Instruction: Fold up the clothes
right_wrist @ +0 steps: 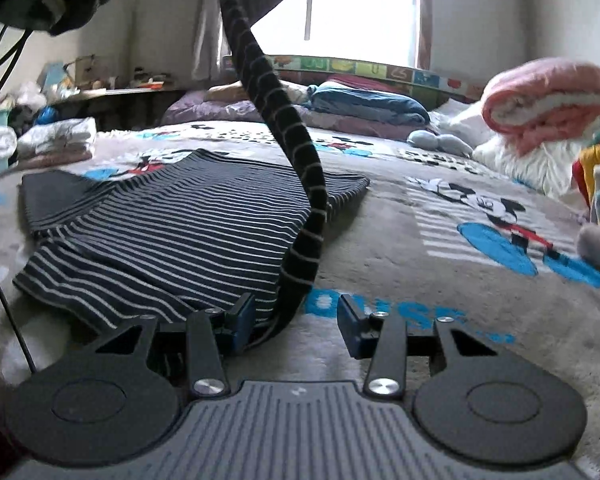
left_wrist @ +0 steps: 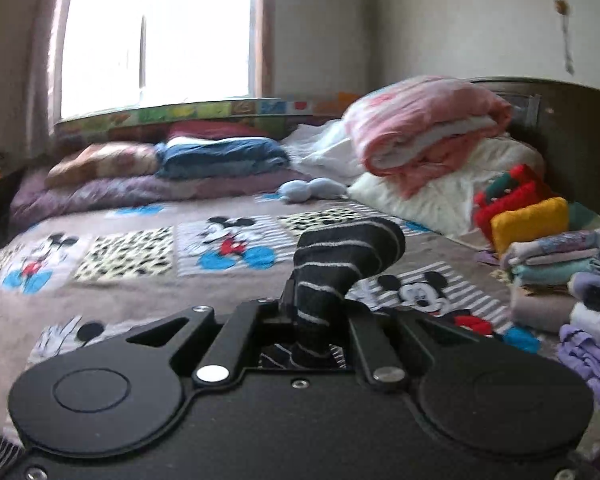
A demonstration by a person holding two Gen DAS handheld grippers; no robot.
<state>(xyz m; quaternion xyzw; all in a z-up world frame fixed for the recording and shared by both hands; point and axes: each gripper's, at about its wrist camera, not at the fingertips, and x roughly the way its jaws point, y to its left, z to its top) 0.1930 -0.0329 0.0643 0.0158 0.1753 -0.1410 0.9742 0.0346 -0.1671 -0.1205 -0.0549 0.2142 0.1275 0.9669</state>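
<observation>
The bed [right_wrist: 380, 248] fills both views, its cartoon-mouse blanket bare in the middle, and one dark striped garment [right_wrist: 172, 224] lies flat on it, ahead and to the left of the right gripper [right_wrist: 296, 320]. Its body runs away from that gripper toward the window, and the near hem sits just at the left finger. One sleeve [right_wrist: 284, 120] climbs off it in a long rope, rising up and away to the left gripper [left_wrist: 316, 304], which is clamped tight on the cuff end, cloth bunched above the jaws. The right gripper sits low over the blanket, jaws wide apart, gripping nothing, though the sleeve's base hangs between its fingers. So the left hand owns the sleeve and the right is nearer the hem. Stacks of folded clothes [left_wrist: 572, 276] wait on the right; one more stack [right_wrist: 52, 140] lies far left.
</observation>
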